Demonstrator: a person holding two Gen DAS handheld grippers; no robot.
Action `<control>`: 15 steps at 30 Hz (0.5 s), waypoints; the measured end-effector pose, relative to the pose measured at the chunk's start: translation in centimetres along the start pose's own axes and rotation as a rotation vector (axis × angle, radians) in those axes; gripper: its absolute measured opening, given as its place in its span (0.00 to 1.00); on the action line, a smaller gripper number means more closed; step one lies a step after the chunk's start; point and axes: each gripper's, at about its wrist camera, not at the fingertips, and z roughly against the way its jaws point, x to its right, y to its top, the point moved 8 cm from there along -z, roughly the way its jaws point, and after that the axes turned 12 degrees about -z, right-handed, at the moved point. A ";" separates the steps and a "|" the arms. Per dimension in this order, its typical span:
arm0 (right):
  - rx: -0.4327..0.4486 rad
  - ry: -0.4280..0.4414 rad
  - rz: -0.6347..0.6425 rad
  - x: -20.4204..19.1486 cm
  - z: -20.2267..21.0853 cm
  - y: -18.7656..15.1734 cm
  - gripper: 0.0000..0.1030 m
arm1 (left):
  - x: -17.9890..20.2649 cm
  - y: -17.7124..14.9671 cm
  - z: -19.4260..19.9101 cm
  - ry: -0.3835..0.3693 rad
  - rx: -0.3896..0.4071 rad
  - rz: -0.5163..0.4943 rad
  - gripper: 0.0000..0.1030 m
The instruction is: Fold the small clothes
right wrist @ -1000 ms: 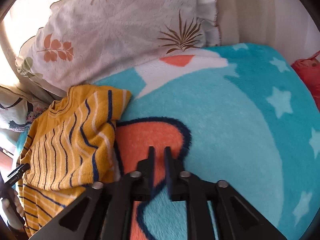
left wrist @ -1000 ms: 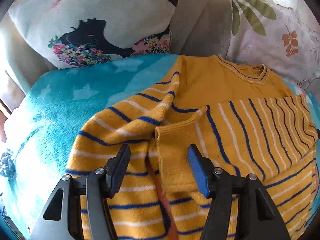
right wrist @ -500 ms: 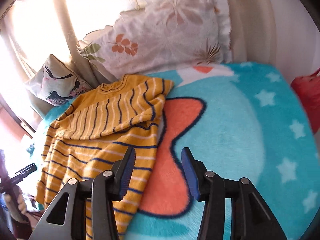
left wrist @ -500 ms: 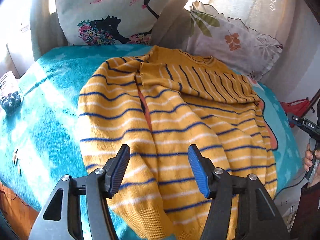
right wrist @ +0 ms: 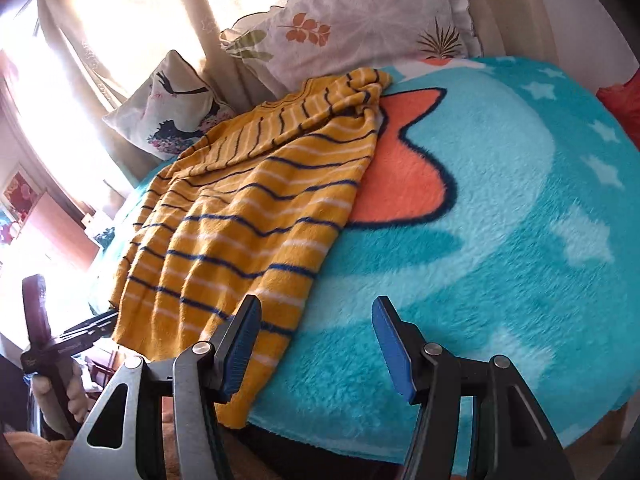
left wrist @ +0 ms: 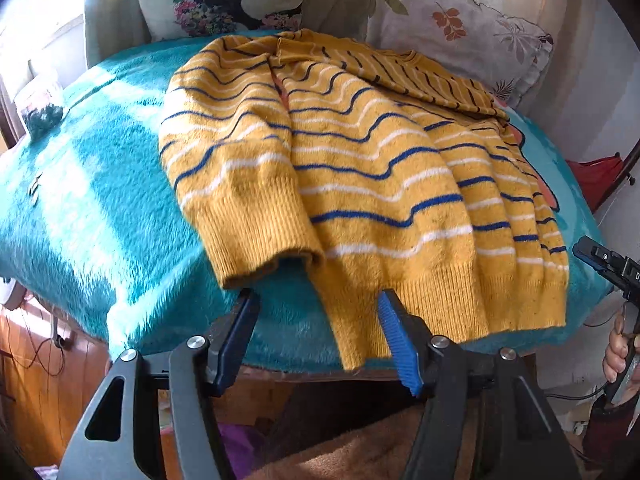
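left gripper (left wrist: 316, 340): now back at the bed's near edge, jaws opening, nothing between them. yellow knitted sweater with blue and white stripes (left wrist: 360, 168): both sleeves folded in, hem overhanging the teal fleece blanket (left wrist: 100, 184). right gripper (right wrist: 316, 344): your jaws, nearly together a second ago, are opening, empty. judged next: hem-to-collar fold.

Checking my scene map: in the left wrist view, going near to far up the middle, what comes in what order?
left gripper → teal blanket edge → yellow striped sweater → pillows
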 end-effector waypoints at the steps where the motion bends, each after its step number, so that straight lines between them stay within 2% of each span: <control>1: 0.004 0.008 0.003 -0.3 -0.1 -0.4 0.61 | -0.1 -0.2 0.0 -0.005 0.005 0.015 0.66; 5: -0.016 0.028 0.013 -1.9 -1.8 -2.1 0.61 | -0.2 0.0 -0.1 -0.041 0.023 0.066 0.74; 8: 0.022 -0.012 0.081 -3.4 -2.6 -2.7 0.61 | -0.1 0.6 0.0 -0.035 0.039 0.094 0.74; 9: 0.036 -0.022 0.091 -3.8 -2.9 -2.6 0.53 | -0.2 0.7 0.1 -0.030 0.045 0.106 0.69; 10: 0.037 -0.027 0.097 -3.9 -3.1 -2.6 0.30 | -0.4 1.0 0.5 -0.015 0.060 0.103 0.40; 11: 0.030 -0.029 0.105 -4.1 -3.4 -2.5 0.21 | -0.1 1.2 0.6 -0.047 0.064 0.087 0.06; 12: 0.037 -0.011 0.092 -4.1 -3.2 -2.3 0.14 | -0.1 1.4 0.8 -0.090 0.065 0.104 0.03; 13: 0.051 0.013 0.072 -4.0 -2.6 -1.9 0.12 | -0.5 1.5 1.1 -0.094 0.078 0.133 0.03; 15: 0.087 0.038 0.046 -3.6 -0.6 -1.5 0.11 | -1.0 1.4 2.2 -0.061 0.109 0.128 0.03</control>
